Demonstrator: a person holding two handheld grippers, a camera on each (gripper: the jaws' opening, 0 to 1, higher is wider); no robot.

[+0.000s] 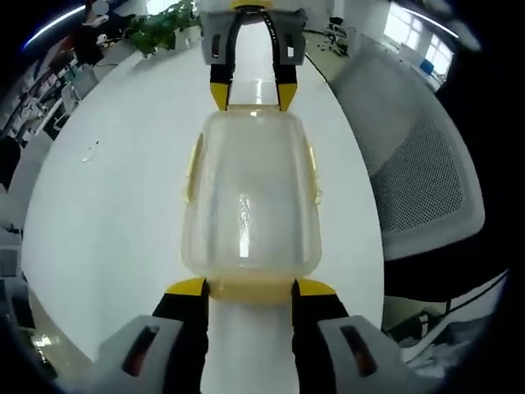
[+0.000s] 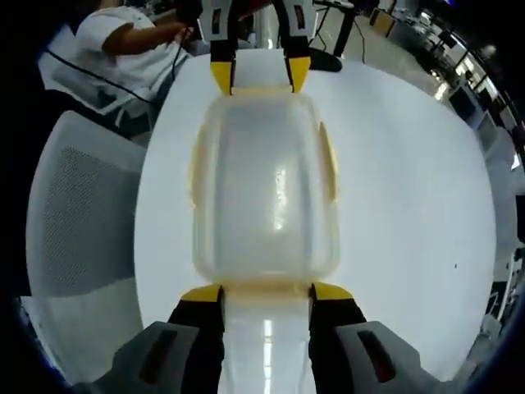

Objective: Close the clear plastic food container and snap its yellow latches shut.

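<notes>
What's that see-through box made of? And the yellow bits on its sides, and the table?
The box looks like cloudy clear plastic: the table shows through it and light glints on its lid. The yellow latches seem a softer, matte plastic, though that is hard to tell. The table looks smooth, white and glossy, maybe laminate, since it mirrors the lights.

No text, label, brand or number could be read in either view. The clear container [image 1: 250, 197] bore no legible marking.
</notes>
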